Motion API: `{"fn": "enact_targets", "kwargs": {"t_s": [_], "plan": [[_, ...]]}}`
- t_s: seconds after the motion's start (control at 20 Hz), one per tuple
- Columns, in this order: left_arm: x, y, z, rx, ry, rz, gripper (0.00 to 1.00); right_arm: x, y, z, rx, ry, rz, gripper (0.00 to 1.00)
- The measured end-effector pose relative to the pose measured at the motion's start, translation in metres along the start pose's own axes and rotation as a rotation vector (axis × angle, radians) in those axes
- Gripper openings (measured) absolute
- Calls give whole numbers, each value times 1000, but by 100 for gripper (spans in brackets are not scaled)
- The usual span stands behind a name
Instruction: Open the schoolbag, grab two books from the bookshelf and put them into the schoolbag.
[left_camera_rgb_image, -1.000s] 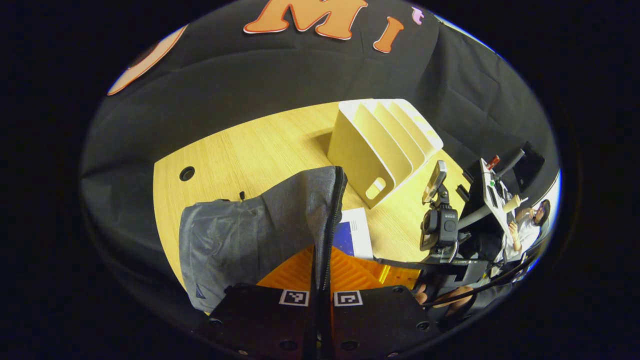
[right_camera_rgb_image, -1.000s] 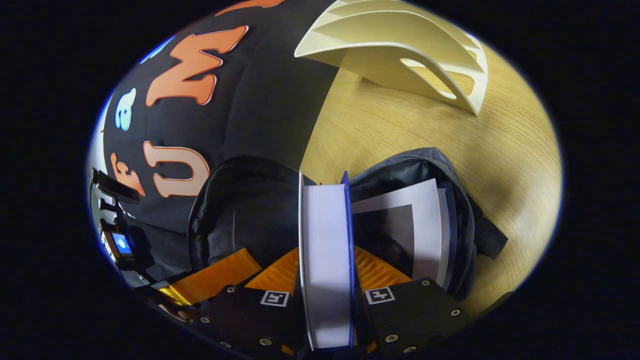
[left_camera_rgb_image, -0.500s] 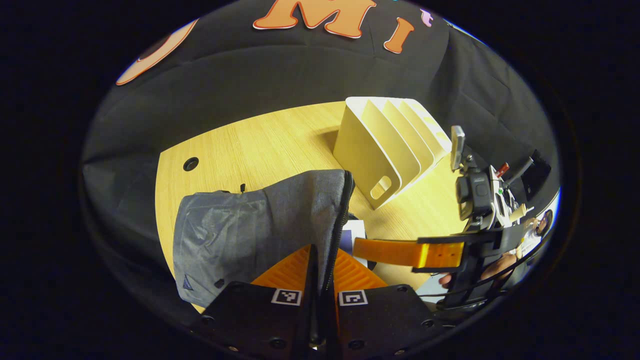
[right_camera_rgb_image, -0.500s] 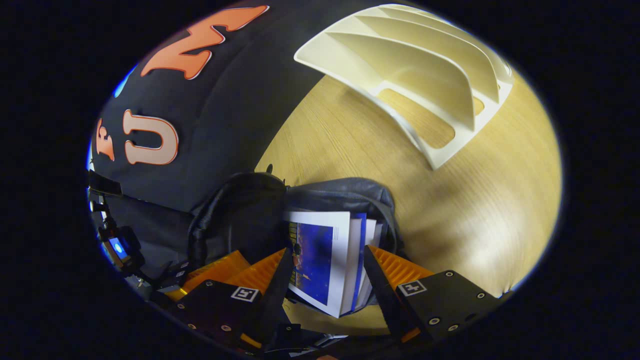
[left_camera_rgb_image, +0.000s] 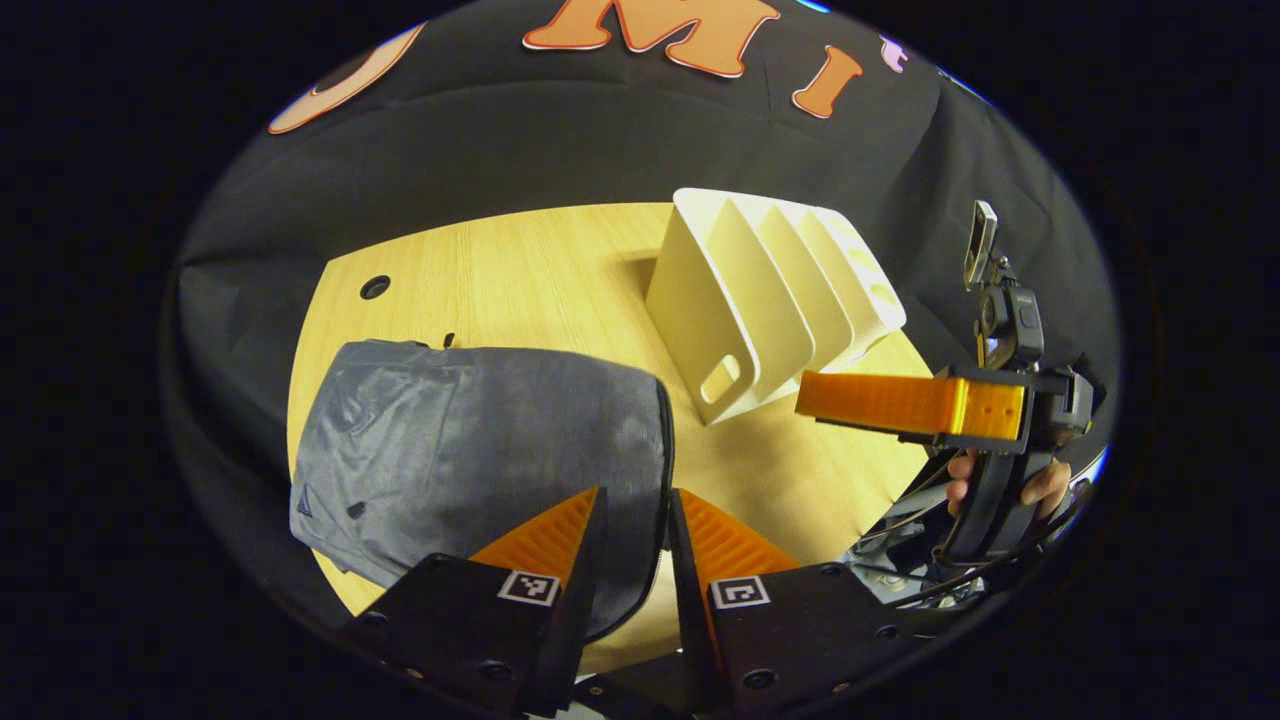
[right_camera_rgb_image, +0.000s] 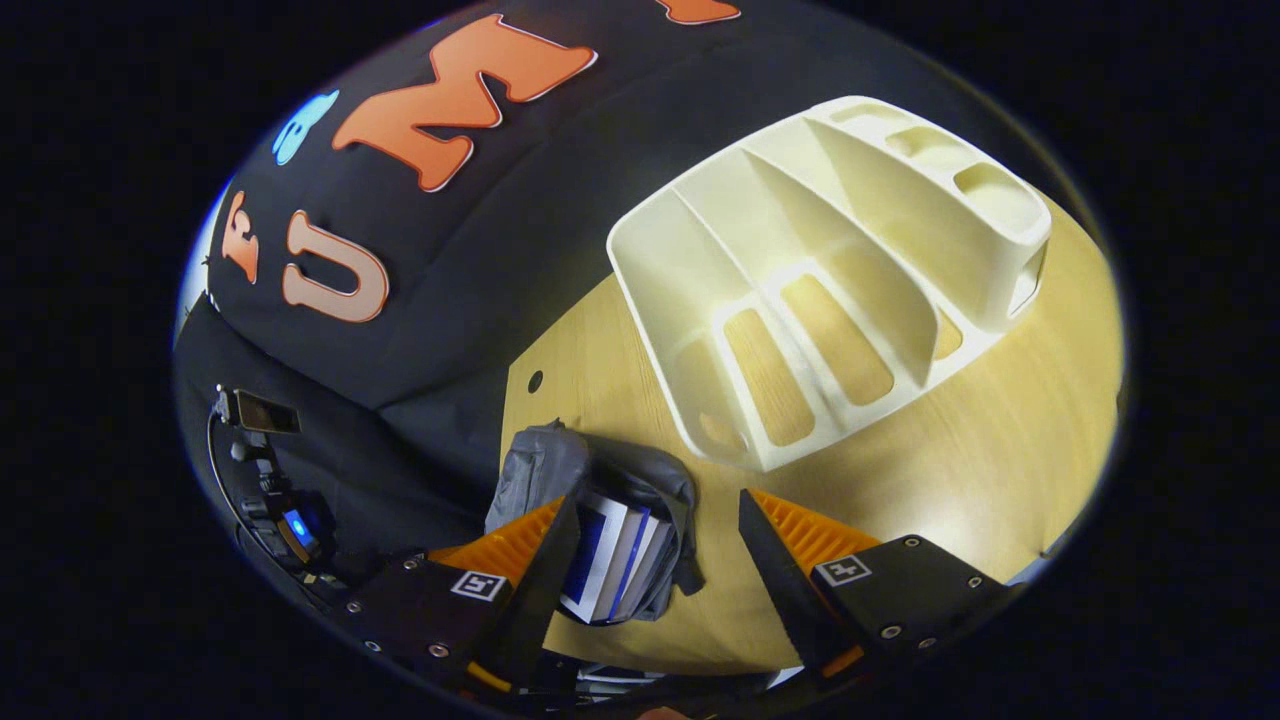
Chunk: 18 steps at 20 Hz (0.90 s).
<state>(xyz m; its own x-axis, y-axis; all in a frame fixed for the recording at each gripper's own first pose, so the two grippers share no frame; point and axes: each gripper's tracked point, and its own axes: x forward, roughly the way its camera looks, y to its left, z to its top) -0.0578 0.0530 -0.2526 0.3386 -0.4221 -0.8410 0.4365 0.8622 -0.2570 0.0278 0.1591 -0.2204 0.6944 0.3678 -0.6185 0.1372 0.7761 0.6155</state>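
Wood-grain surface (left_camera_rgb_image: 520, 270) under the booth's black cloth: the grey schoolbag (left_camera_rgb_image: 480, 450) lies slumped at 7 o'clock of the emptied bookshelf (left_camera_rgb_image: 770, 290), two books (right_camera_rgb_image: 610, 560) poking from its mouth (unzipped). They may slide out, since nothing props the bag. A second ago the right gripper (right_camera_rgb_image: 650, 560) clamped a book; now both it and the left gripper (left_camera_rgb_image: 635, 540) have jaws apart, withdrawn.
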Motion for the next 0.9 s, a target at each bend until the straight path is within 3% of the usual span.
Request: {"fn": "enact_targets", "kwargs": {"t_s": [0.25, 0.4, 0.5, 0.65, 0.9], "plan": [[-8, -34, 21, -3, -70, -4, 51, -25, -10, 38, -123, -71, -15, 97], [-12, -52, 40, 15, -154, 10, 81, -42, -8, 69, -225, -154, -25, 97], [-18, -71, 62, 30, -236, 31, 89, -56, -6, 91, -301, -217, -35, 98], [-33, -94, 86, 63, -400, 69, 97, -81, -2, 123, -420, -324, -50, 97], [-89, -111, 91, 59, -711, 175, 98, -136, 5, 168, -554, -494, -52, 97]]}}
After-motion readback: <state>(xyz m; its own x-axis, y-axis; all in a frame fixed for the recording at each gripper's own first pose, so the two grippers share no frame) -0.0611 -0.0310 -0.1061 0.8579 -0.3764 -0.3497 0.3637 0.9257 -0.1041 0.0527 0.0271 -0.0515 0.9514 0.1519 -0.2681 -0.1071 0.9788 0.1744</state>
